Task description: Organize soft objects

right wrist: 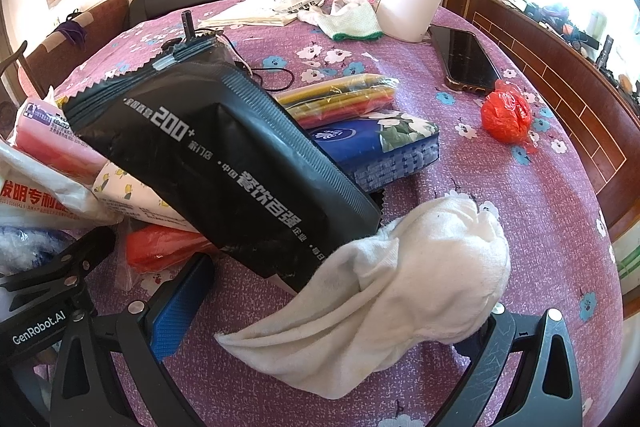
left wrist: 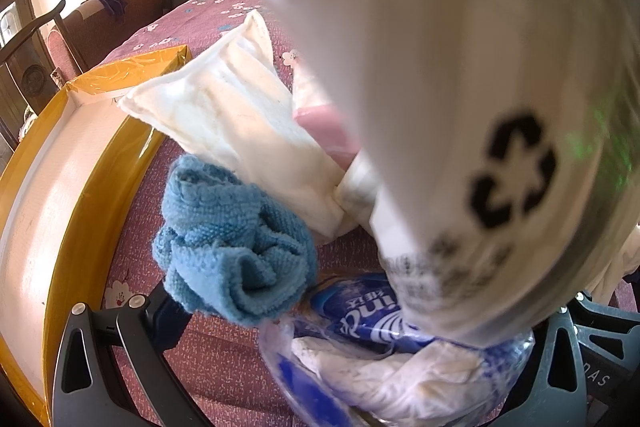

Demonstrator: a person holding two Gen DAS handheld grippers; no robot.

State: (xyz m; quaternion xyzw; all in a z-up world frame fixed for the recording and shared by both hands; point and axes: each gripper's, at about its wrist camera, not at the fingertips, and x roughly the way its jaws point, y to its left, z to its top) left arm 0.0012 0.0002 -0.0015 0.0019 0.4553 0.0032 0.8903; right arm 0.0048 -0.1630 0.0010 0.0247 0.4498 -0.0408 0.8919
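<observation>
A crumpled blue terry cloth [left wrist: 234, 247] sits bunched on the purple flowered surface [right wrist: 520, 227], touching the lower edge of a flat white quilted pad [left wrist: 236, 115] that slants over a yellow-rimmed tray [left wrist: 60, 163]. A limp white cloth [right wrist: 400, 291] lies draped against a black packet [right wrist: 224, 163].
</observation>
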